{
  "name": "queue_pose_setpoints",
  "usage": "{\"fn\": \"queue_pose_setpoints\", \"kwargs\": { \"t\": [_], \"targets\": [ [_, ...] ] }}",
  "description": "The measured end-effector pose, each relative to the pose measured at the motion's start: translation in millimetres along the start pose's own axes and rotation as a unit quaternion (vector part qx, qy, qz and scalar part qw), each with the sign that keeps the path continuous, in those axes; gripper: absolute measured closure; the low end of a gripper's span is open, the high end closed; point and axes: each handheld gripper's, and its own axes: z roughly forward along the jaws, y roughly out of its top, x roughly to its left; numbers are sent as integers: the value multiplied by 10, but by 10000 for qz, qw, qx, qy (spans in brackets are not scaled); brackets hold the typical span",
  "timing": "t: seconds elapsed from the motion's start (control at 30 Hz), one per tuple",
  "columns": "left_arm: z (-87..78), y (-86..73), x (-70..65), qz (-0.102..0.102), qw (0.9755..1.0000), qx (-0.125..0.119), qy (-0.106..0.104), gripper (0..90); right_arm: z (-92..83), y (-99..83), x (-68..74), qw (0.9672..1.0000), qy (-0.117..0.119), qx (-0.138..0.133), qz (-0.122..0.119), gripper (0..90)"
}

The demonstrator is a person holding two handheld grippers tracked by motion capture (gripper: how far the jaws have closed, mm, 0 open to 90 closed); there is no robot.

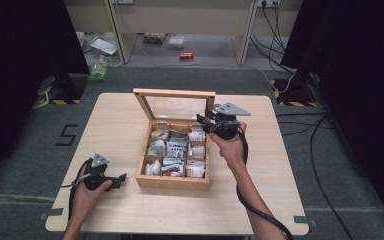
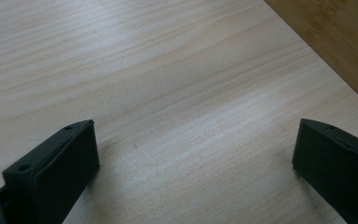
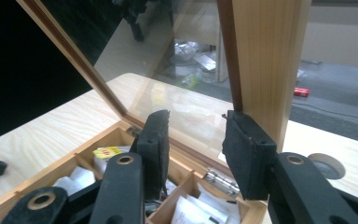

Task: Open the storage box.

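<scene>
A wooden box with several compartments of tea packets stands mid-table, its glass lid raised upright at the back. My right gripper hovers over the box's back right corner, pointing left along the lid. In the right gripper view its jaws stand apart and open, just in front of the pane, with the lid's wooden side frame behind the right jaw; nothing is gripped. My left gripper rests low on the table left of the box, open over bare wood.
The light wooden table has free surface on both sides of the box. The box's side wall lies close to the left gripper. Beyond the table, a red can, a green item and cables lie on the floor.
</scene>
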Motion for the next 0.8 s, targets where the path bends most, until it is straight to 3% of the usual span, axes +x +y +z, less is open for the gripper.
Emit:
{"fn": "queue_pose_setpoints", "kwargs": {
  "t": [0.8],
  "targets": [
    [1, 0, 1, -1, 10000, 0, -5, 0, 213, -58, -206, 9986, -442, 210, 175, 584]
  ]
}}
